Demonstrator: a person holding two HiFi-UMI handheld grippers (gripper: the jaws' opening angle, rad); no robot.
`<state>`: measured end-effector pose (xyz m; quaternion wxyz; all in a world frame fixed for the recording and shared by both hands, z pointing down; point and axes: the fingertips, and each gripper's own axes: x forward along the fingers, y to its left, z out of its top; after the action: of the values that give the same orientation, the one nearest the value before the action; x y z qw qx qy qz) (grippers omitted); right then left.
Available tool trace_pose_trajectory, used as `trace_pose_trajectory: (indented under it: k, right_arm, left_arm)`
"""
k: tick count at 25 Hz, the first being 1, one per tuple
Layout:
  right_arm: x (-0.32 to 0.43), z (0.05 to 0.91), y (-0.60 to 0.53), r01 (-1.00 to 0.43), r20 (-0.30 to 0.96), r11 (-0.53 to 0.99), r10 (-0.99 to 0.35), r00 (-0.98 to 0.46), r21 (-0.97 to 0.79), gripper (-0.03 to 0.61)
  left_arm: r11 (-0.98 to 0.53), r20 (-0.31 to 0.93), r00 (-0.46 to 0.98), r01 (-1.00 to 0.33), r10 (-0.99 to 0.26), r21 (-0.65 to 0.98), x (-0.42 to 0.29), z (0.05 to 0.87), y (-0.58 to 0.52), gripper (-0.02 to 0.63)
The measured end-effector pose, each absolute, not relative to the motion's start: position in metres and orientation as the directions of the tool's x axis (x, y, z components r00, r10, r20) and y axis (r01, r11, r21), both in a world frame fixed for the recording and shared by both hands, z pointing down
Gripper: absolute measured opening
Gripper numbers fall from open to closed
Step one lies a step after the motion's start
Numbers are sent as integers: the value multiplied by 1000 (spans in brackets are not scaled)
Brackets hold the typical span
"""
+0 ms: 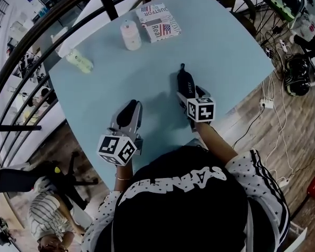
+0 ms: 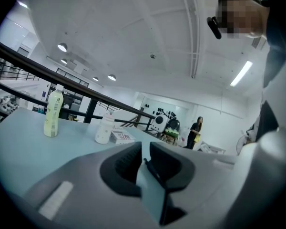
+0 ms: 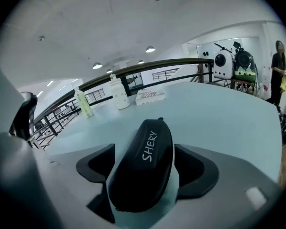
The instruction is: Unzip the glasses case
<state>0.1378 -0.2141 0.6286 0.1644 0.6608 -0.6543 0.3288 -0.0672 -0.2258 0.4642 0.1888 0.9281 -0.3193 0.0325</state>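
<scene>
- The right gripper [image 3: 145, 168] has its jaws spread wide. The glasses case [image 1: 186, 83] lies lengthwise between them, and a thin strip of table shows along its right side, so the pads [image 3: 96, 168] seem to flank it rather than squeeze it.
- The left gripper [image 2: 146, 161] has its jaws drawn almost together, with only a slim slit between them and nothing in it. It sits at the lower left of the head view, well apart from the case.
- Judging by the seam, the case looks fully zipped. A small nub, likely the zipper pull [image 3: 160, 119], shows at its far tip, so the unzipping has not begun.
- The case is a black, rounded, elongated shell with a matte fabric look and white lettering on top.
- The table [image 1: 226, 46] is smooth, pale blue and rounded at the corners.
- Toward the upper left of the head view stand a yellowish bottle [image 1: 80, 61], a white ribbed bottle [image 1: 130, 35] and a printed box [image 1: 158, 21].
</scene>
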Motion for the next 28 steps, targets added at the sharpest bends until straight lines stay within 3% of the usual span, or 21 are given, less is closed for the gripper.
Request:
trace_pose_trajectory:
  k: [5,14,28]
  right_arm:
    - [132,648,-220,-975,691,-80,-717,-89,-209,423]
    - [133,645,-219,-971,676,-36,-724,-138,-237,396]
    - [108,598,-219,-925,504,77,-821,-271,-372,350]
  left_arm:
    - [-711,190,783,-620,-593,332,-67,465,-228,0]
    - [-696,206,770,-635,-604,334,-69,463,-222,0]
    - [-669,193,832,-538,-520,513,-67,480,-216,0]
